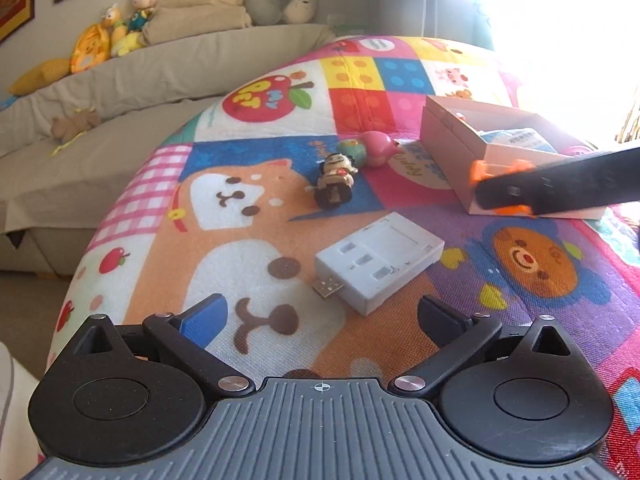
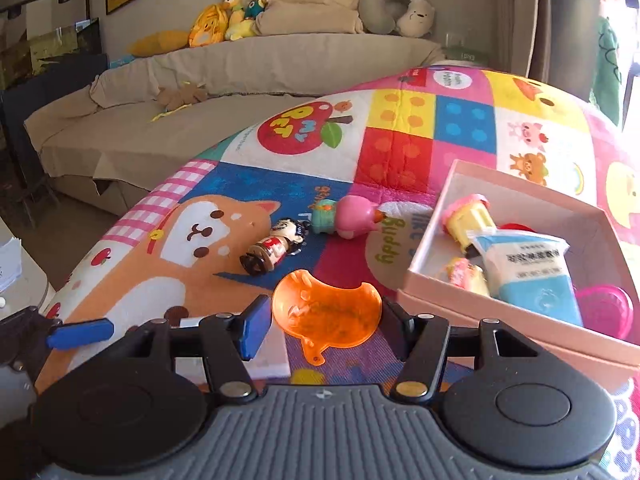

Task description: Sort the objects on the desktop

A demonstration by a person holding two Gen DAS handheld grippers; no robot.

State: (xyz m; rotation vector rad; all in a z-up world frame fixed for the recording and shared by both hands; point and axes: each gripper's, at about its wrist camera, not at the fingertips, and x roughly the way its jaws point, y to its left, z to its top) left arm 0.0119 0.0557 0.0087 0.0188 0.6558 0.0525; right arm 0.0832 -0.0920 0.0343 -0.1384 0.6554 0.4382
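Orange plastic mould [image 2: 326, 314], shaped like a little animal, sat clamped between the fingers of the right gripper [image 2: 326, 320], raised above the colourful play mat [image 2: 400, 152] and just beside the near corner of the pink cardboard box [image 2: 520, 304]. From the left wrist view the same right gripper [image 1: 504, 190] reached in from the right, its orange load showing against the front wall of that box [image 1: 452, 136].

Inside the box lay a blue-and-white packet [image 2: 528, 272], two yellow-and-pink cupcake toys [image 2: 468, 216] and a pink mould [image 2: 606, 308] at the near end.

The left gripper [image 1: 322, 316] hovered low over the mat [image 1: 248, 152] with its jaws spread wide and nothing between them. Just ahead of it a white USB charger [image 1: 380, 262] lay flat on the mat, its plug pointing toward the gripper.

Farther out, a small boy figurine [image 1: 334, 186] lay on its side, and just beyond it a pink-headed doll with a green body [image 1: 370, 148] lay near the box. Both showed in the right wrist view too: the figurine [image 2: 276, 250] and the doll [image 2: 346, 220], each apart from the held mould.

A beige sofa [image 2: 180, 120] with plush toys [image 2: 240, 12] along its back stood behind the mat.
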